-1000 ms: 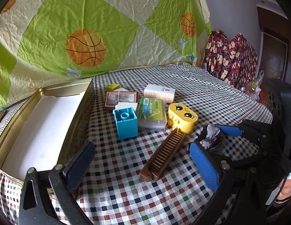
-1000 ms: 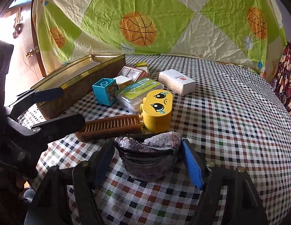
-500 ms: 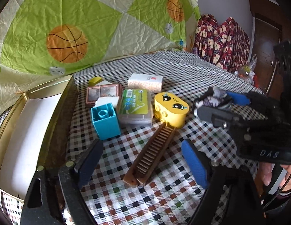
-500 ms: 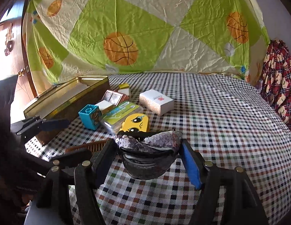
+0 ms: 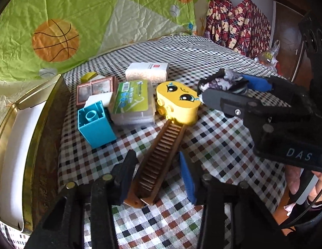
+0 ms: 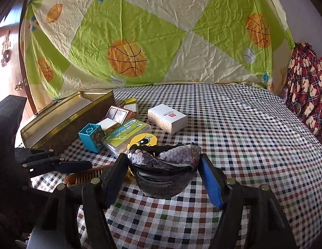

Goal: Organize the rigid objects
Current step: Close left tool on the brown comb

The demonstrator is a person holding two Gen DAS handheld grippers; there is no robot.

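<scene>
A brown comb (image 5: 161,151) lies on the checked cloth, its far end against a yellow face block (image 5: 177,105). My left gripper (image 5: 158,172) straddles the comb's near end. Its jaws are closing, and a narrow gap still shows at the blue pad (image 5: 187,180). My right gripper (image 6: 163,166) is shut on a dark sequined pouch (image 6: 165,174) and holds it above the cloth. In the left wrist view that pouch (image 5: 225,81) hangs just right of the yellow block. The comb (image 6: 86,174) also shows in the right wrist view, beside the left gripper (image 6: 63,159).
An open gold tin (image 5: 30,134) with a white lining stands at the left. Beside it are a blue block (image 5: 94,122), a green-labelled clear case (image 5: 131,101), a brown framed tile (image 5: 94,89) and a white box (image 5: 147,72). A basketball-print sheet (image 6: 161,41) hangs behind.
My left gripper came forward and down over the comb, and its jaws narrowed from wide open to close around it. The right gripper lifted the pouch off the cloth.
</scene>
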